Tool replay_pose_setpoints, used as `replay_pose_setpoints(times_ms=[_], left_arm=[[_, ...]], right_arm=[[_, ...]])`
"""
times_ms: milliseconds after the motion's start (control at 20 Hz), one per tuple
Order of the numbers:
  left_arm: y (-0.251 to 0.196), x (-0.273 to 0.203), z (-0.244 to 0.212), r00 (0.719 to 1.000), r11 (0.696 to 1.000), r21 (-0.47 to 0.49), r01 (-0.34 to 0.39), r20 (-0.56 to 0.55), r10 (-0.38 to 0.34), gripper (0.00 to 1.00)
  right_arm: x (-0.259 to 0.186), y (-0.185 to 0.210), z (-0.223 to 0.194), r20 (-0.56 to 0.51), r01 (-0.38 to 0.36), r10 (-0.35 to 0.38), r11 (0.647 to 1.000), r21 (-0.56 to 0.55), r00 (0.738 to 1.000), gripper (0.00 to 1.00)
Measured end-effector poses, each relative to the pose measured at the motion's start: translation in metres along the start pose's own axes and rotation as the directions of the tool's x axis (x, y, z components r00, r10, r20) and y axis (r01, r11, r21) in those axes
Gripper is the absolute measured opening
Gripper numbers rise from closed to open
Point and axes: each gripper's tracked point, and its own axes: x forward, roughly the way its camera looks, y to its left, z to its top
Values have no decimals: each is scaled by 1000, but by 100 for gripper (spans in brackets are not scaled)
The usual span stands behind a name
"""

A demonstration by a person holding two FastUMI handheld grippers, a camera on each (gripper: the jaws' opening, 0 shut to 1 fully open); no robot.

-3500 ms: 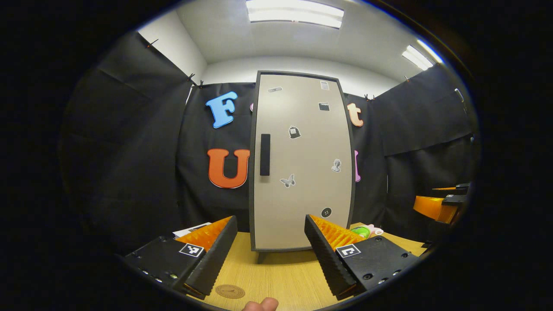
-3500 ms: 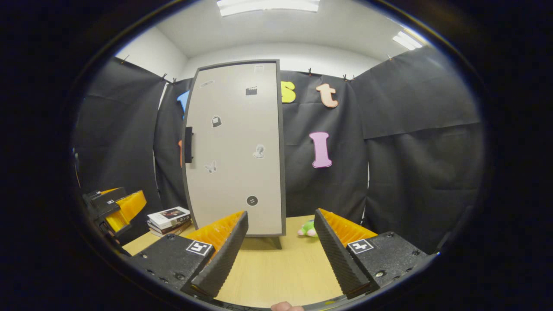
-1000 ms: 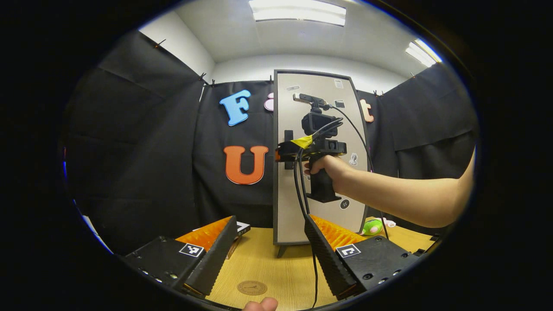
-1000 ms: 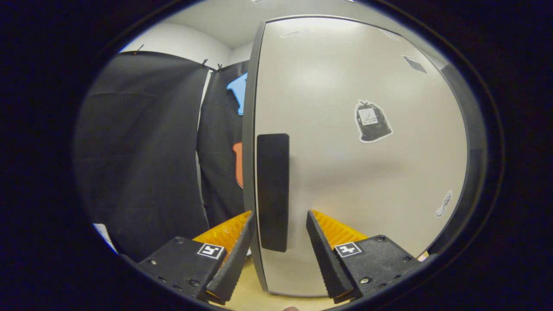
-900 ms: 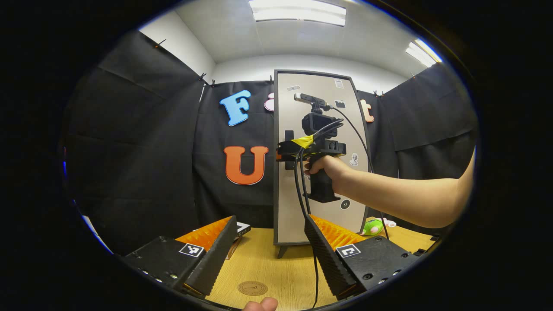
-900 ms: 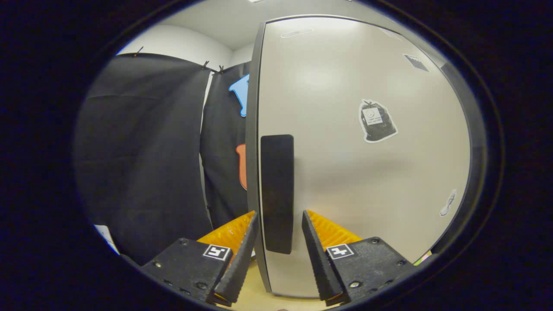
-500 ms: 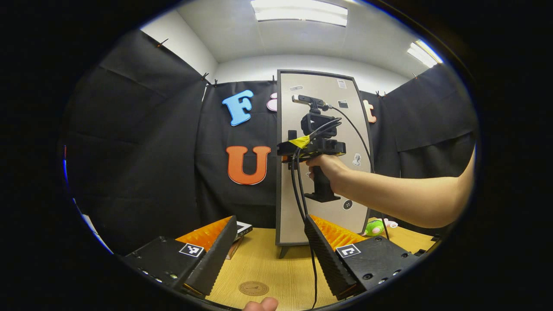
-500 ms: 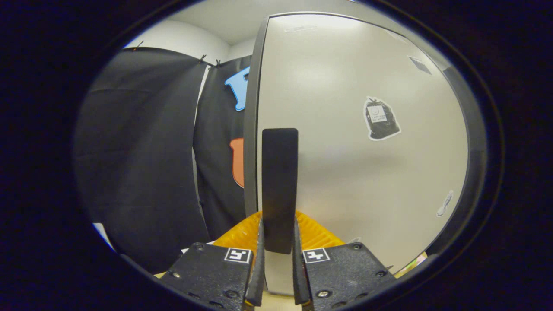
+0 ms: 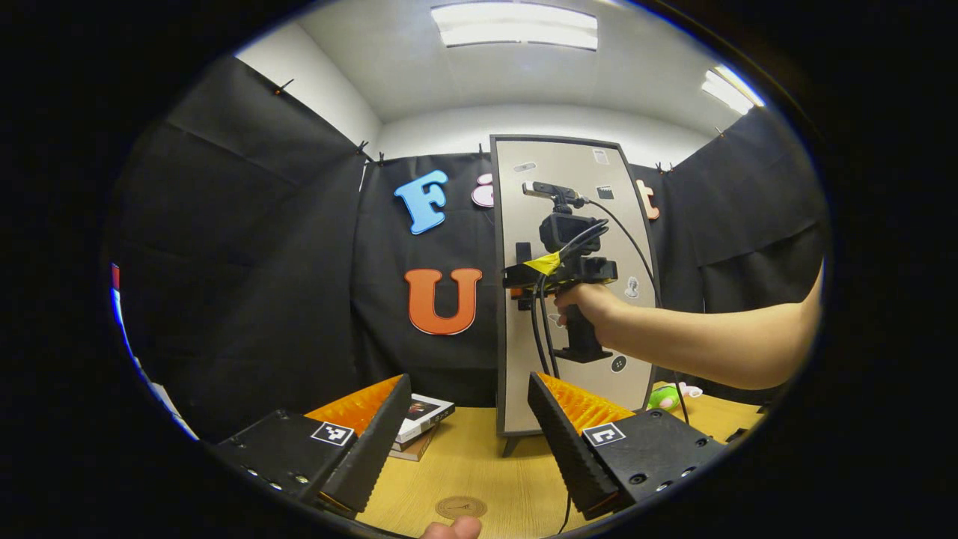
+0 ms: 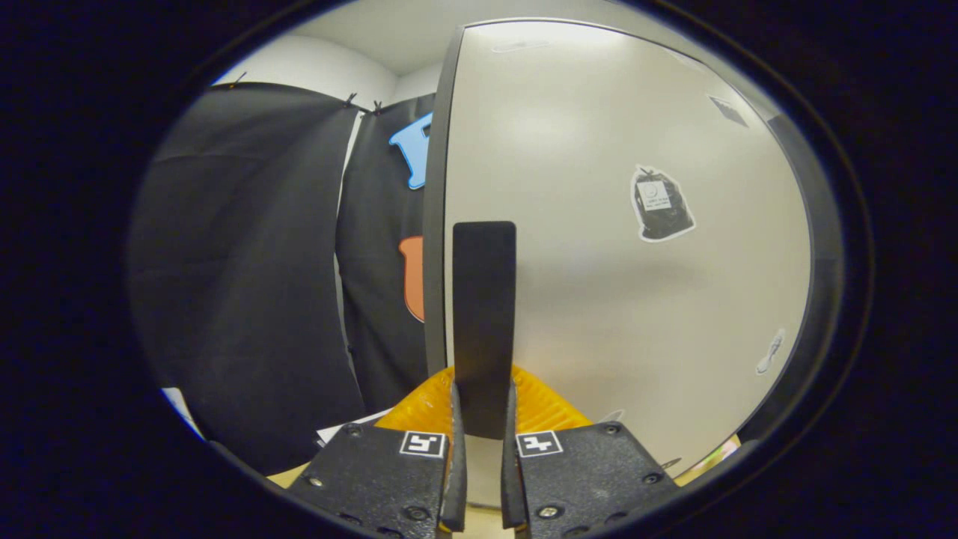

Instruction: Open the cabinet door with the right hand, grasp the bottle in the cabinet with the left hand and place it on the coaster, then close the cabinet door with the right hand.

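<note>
Right gripper point(image 10: 479, 442) clamped on door handle point(image 10: 483, 314), cabinet door point(image 10: 599, 247) flush; left gripper point(image 9: 468, 427) wide open, empty, over coaster point(image 9: 460, 507). Handle likely rigid; low hold looks sound. Bottle unseen

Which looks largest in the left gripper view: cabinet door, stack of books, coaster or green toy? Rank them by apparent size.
1. cabinet door, by far the largest.
2. stack of books.
3. coaster and green toy: about alike; the coaster lies nearer the camera and the toy is partly hidden, so no ranking.
</note>
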Motion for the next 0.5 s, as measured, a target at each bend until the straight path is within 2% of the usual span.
replay_pose_setpoints(times_ms=[250,500], left_arm=[[-5,-4,-3,1000,1000,-7,10,-11,-10,95],[-9,-3,-6,999,999,-12,29,-12,-30,95]], right_arm=[[-10,3,0,-8,-25,25,1000,12,1000,19],[-41,9,1,0,-43,43,999,30,999,19]])
